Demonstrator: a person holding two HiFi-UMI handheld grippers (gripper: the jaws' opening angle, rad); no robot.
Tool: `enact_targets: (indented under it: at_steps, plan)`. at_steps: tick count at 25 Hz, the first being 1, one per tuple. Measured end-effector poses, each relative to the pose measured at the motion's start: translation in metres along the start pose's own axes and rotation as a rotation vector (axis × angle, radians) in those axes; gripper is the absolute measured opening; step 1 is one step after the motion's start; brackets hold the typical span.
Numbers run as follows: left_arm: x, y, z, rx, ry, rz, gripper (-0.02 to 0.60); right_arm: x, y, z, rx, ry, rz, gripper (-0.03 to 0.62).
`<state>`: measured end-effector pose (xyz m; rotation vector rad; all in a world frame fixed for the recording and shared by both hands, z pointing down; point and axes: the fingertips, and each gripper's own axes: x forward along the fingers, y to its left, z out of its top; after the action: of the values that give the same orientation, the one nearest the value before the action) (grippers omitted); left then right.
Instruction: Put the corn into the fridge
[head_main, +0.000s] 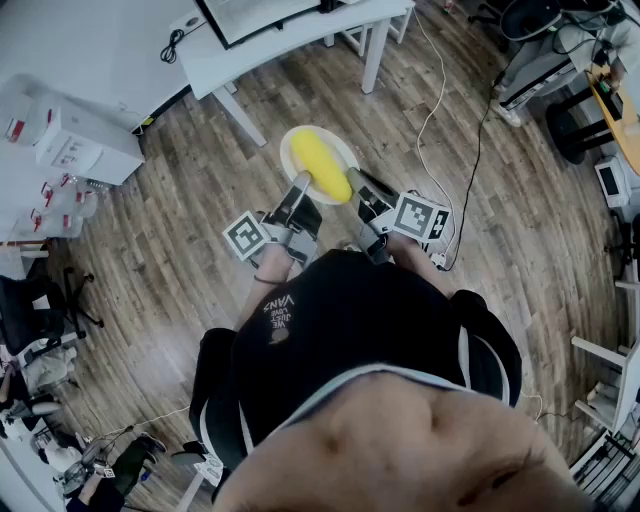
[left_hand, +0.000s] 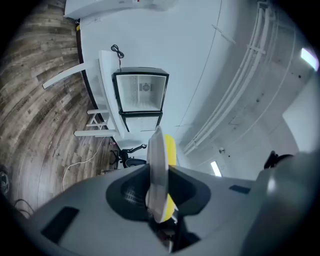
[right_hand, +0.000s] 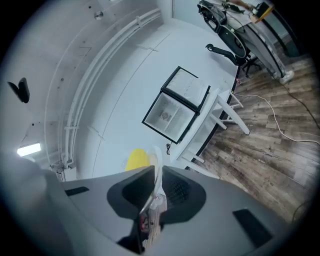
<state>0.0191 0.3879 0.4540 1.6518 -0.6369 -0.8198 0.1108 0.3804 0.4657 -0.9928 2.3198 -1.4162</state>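
Wooden floor boards in a brown-grey tone fill the room under the person, and above them the corn lies on a round white plate, held in the air in front of the person's body. The corn is yellow and it rests across the middle of the plate. The left gripper pinches the plate's rim on the person's left side, its jaws closed onto the thin edge. The right gripper does the same on the opposite side, with its jaws almost together on the rim. In both gripper views the plate stands edge-on between the jaws and the corn shows as a yellow shape behind it. Each gripper carries its cube with square markers near the person's hands. Further out, a white table stands against a white wall, and on it sits the fridge, a small black-framed one with a glass door, which is closed. A white cable and a black cable run over the floor to the right of the table. White storage boxes stand at the left wall, and a black office chair is below them.
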Motion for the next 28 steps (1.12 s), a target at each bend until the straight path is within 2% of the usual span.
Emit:
enact_targets:
  at_steps: [28]
  plan:
    - [-0.033, 0.001, -0.002, -0.022, 0.045, -0.018, 0.077, -0.005, 0.012, -0.032, -0.030, -0.043, -0.010, 0.038]
